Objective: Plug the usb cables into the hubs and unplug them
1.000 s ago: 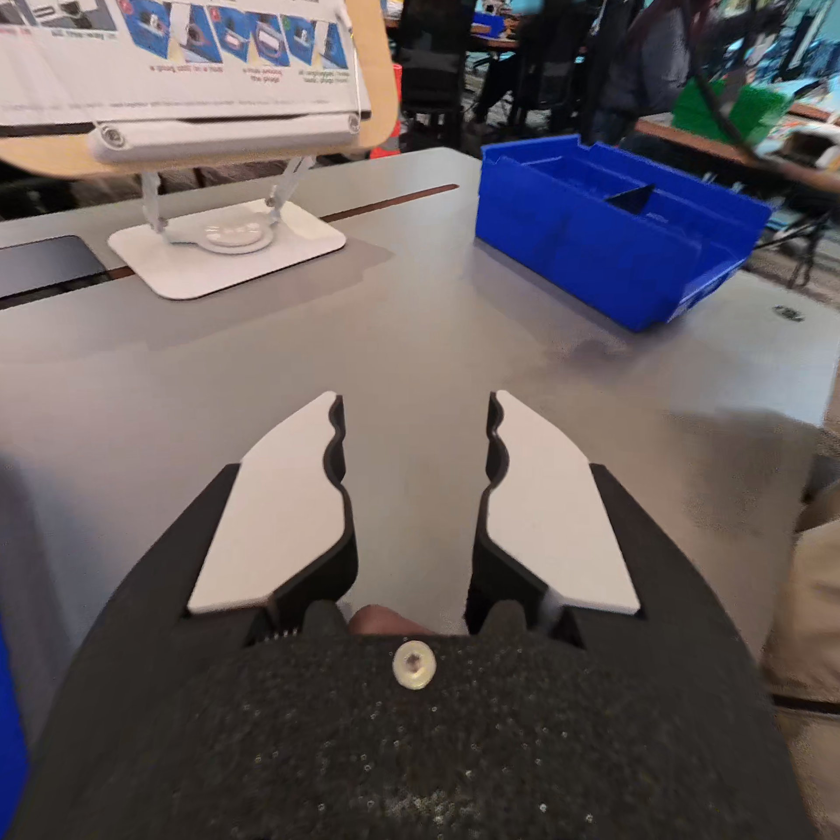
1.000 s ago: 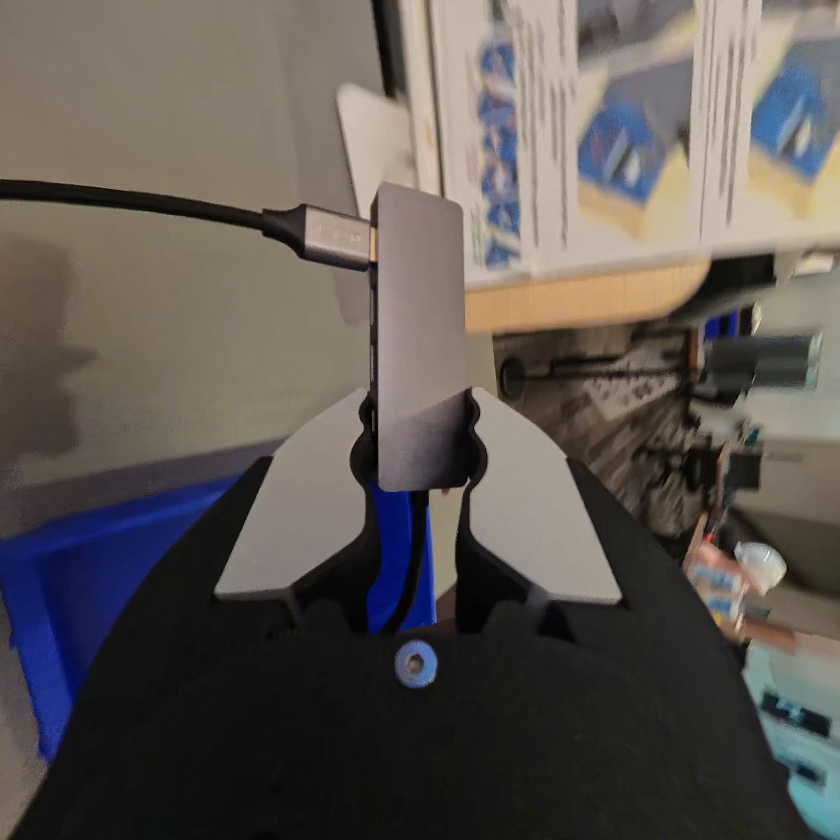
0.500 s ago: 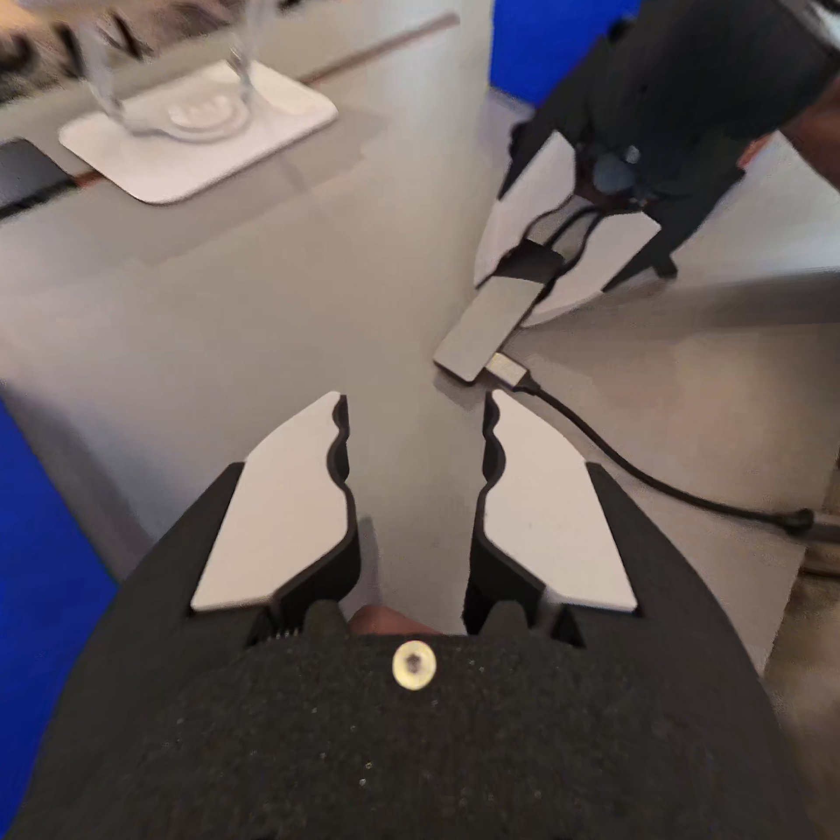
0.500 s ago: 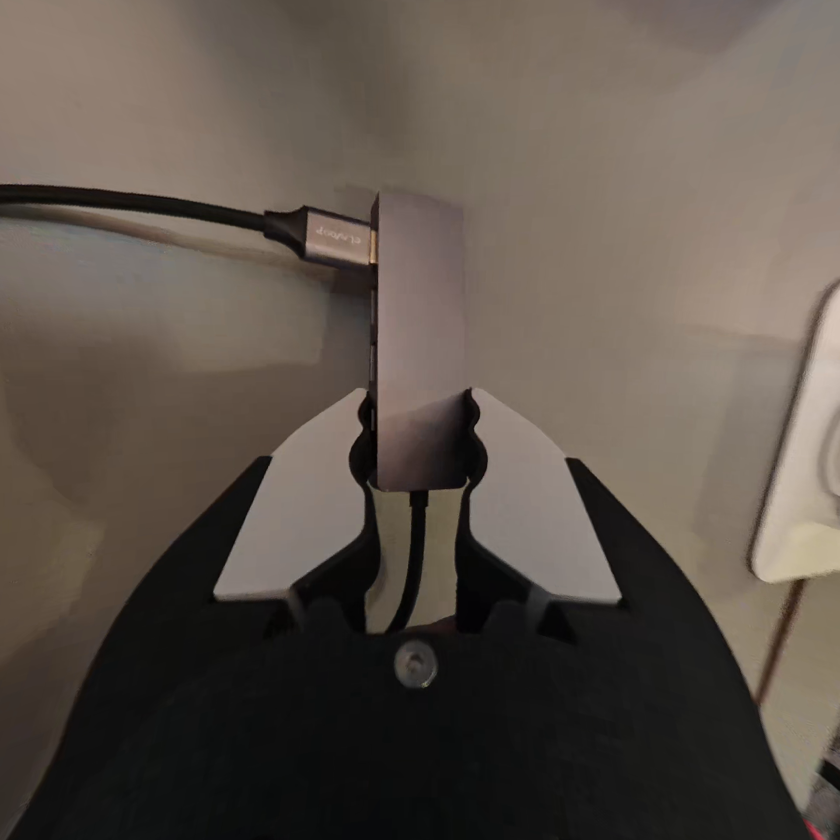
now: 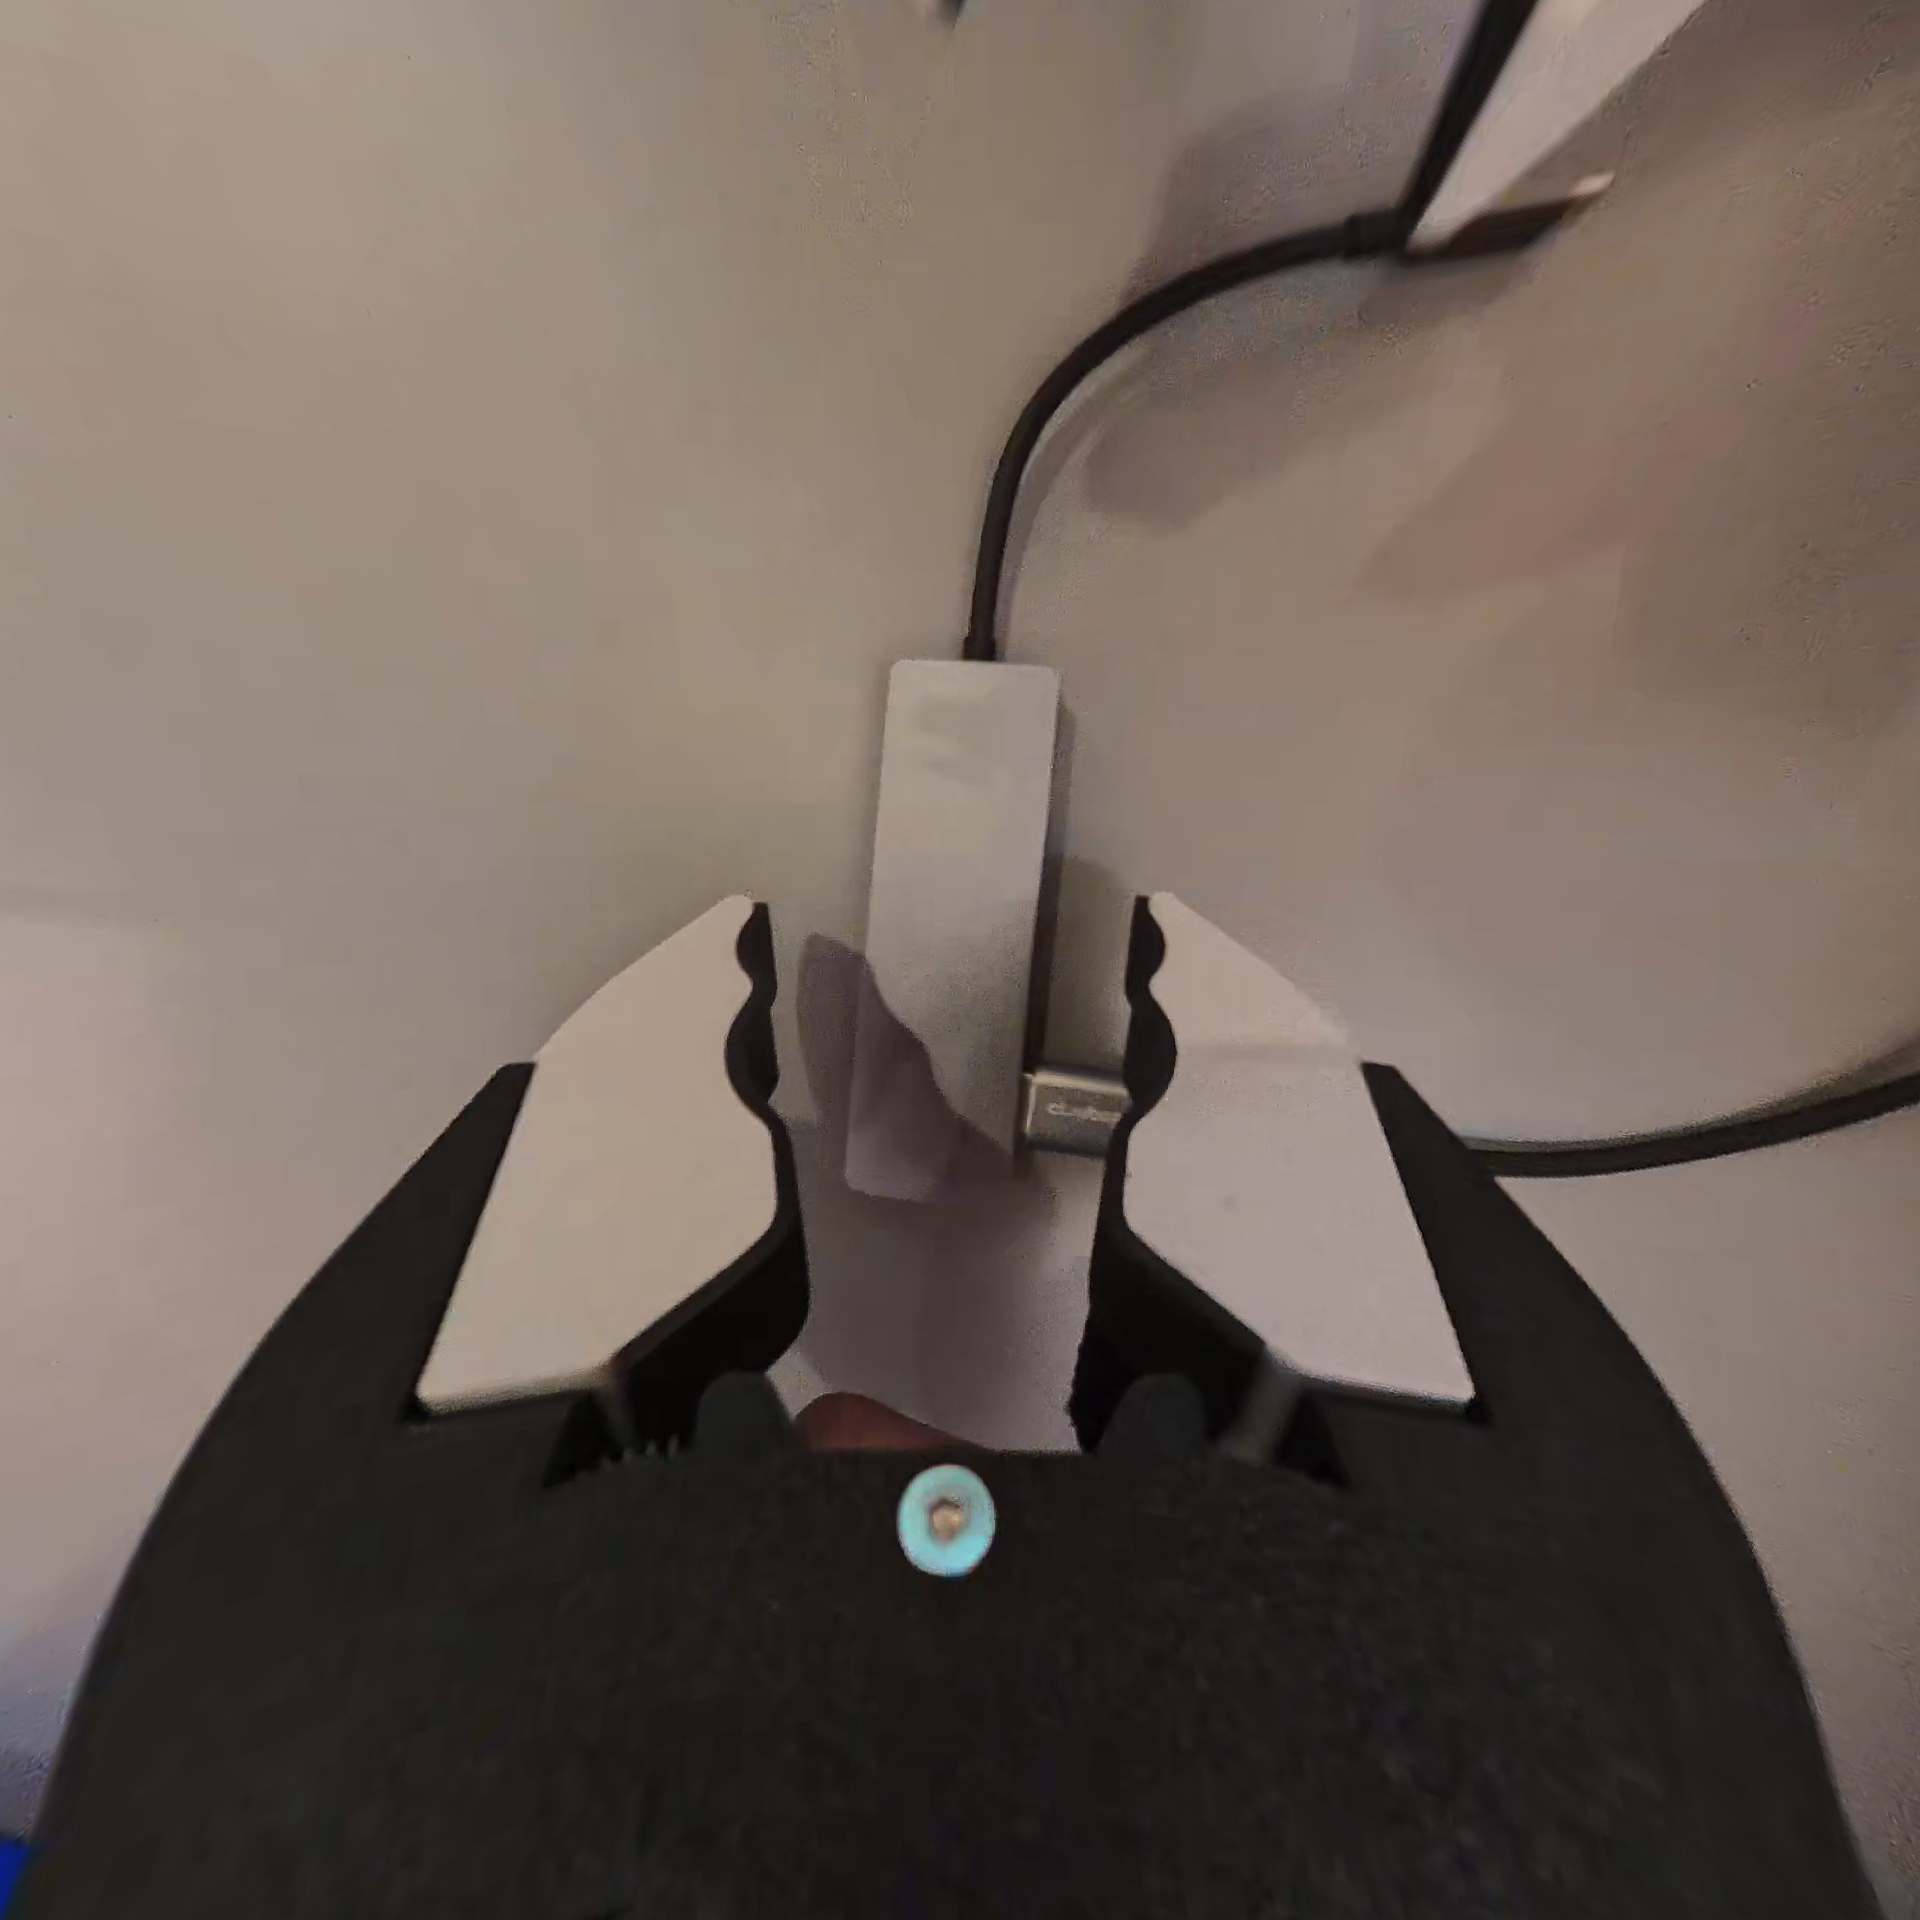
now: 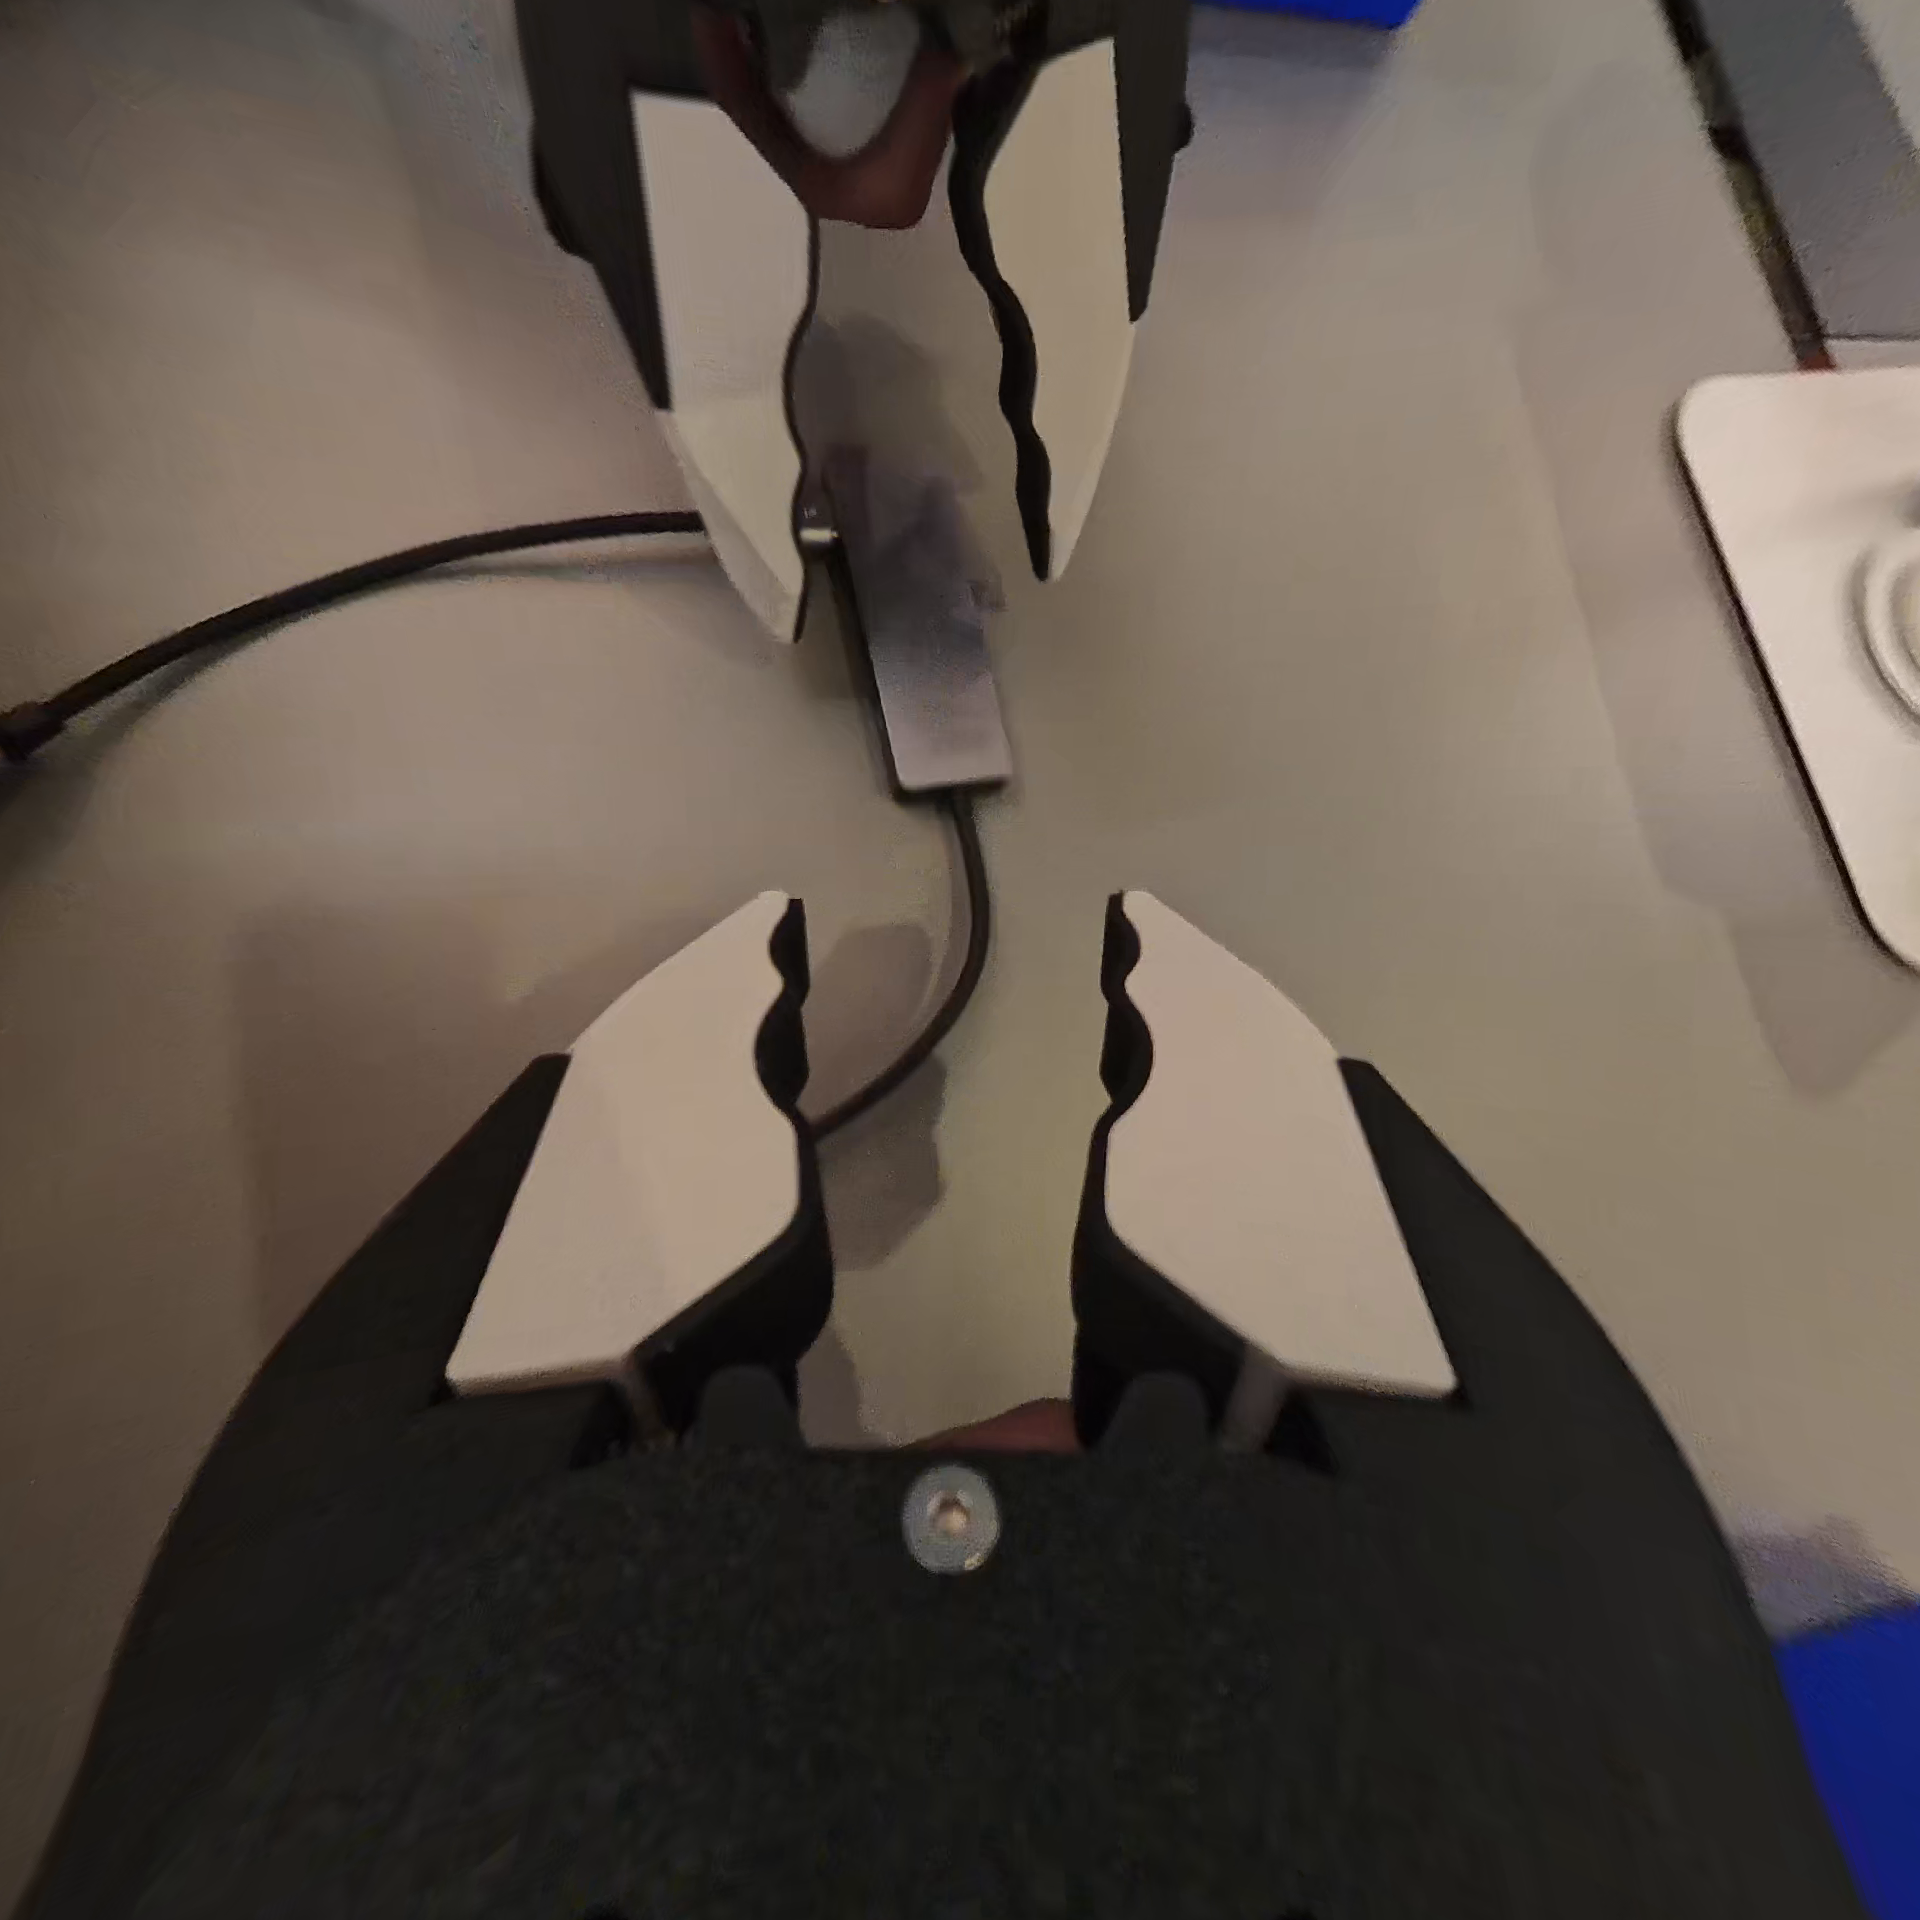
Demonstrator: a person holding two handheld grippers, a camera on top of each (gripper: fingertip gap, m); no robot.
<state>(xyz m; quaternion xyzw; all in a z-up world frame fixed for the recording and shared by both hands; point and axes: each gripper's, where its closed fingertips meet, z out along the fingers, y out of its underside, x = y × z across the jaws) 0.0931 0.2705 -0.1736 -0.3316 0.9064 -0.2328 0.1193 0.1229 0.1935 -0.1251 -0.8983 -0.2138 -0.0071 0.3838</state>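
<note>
Fingers of the left gripper (image 5: pixel 951 914) stand apart and empty, straddling the near end of the hub (image 5: pixel 961 914), a slim grey slab lying flat on the table (image 5: pixel 416 520). The hub's long axis runs straight ahead between those fingers, so the tool is already lined up along it, and its right finger (image 5: pixel 1226 1132) sits just beside the metal plug (image 5: pixel 1070 1114) seated in the hub's right side near that end. From this plug a black cable (image 5: pixel 1662 1127) trails off to the right. At the hub's far end its own lead (image 5: pixel 1013 457) curves up and away toward the right gripper, seen blurred in the top right corner of the left wrist view. In the right wrist view the right gripper (image 6: pixel 954 904) is also parted and holds nothing; it faces the hub (image 6: pixel 940 686) from the opposite end, a little apart from it, with the lead (image 6: pixel 961 935) passing between its fingers. The left gripper (image 6: pixel 914 582) is plainly the nearer tool, over the plug end. I judge the cable is still plugged in and the coming move is to clamp either the plug or the hub body; whether the left fingers touch the hub yet I cannot tell. No container holds anything here: only a sliver of something blue (image 6: pixel 1860 1766) shows low in the right wrist view, contents hidden, and a white stand base (image 6: pixel 1797 582) sits toward the table's edge on that view's right.
</note>
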